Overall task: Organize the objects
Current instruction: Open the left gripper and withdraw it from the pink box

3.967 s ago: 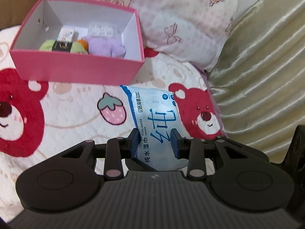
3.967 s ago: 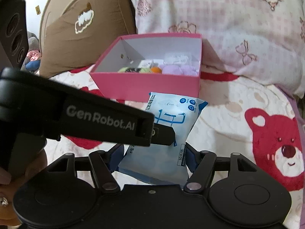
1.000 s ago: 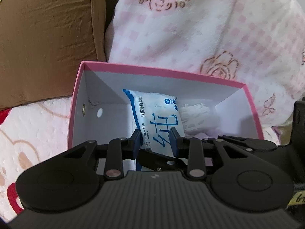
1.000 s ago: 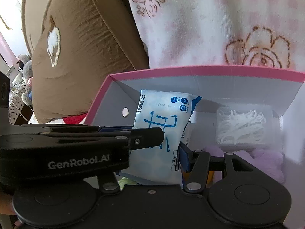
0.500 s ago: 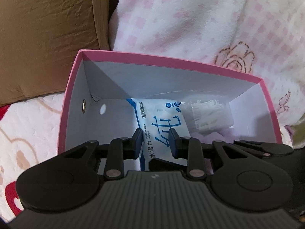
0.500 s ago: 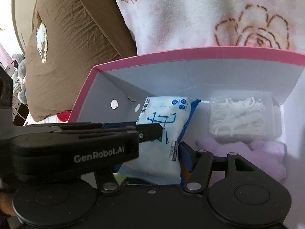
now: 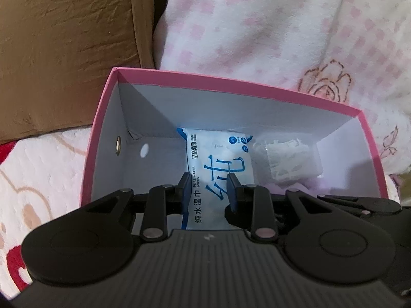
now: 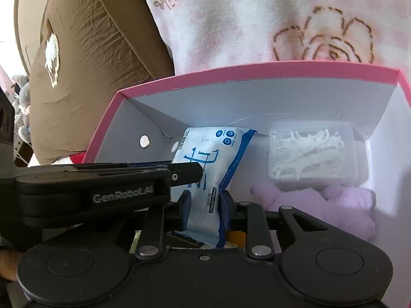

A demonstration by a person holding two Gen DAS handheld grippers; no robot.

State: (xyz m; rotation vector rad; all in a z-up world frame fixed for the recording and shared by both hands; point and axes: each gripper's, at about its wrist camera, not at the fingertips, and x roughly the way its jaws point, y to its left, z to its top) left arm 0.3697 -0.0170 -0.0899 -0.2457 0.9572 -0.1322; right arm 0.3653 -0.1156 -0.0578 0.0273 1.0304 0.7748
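The left gripper (image 7: 208, 187) and the right gripper (image 8: 203, 205) both have their fingers closed on the white and blue soft plastic pack of wet wipes (image 7: 215, 169), which sits inside the pink cardboard box with white walls (image 7: 231, 97). Beside the pack lies a clear plastic case of white floss picks (image 8: 310, 154), with a lilac fluffy cloth (image 8: 341, 202) near it. Behind the box lean a brown pillow (image 7: 64, 46) and a pink checked blanket (image 7: 282, 30).

Left gripper (image 7: 208, 188): matte black, ribbed housing, silver pivot pins, blue pads. Right gripper (image 8: 203, 206): same.
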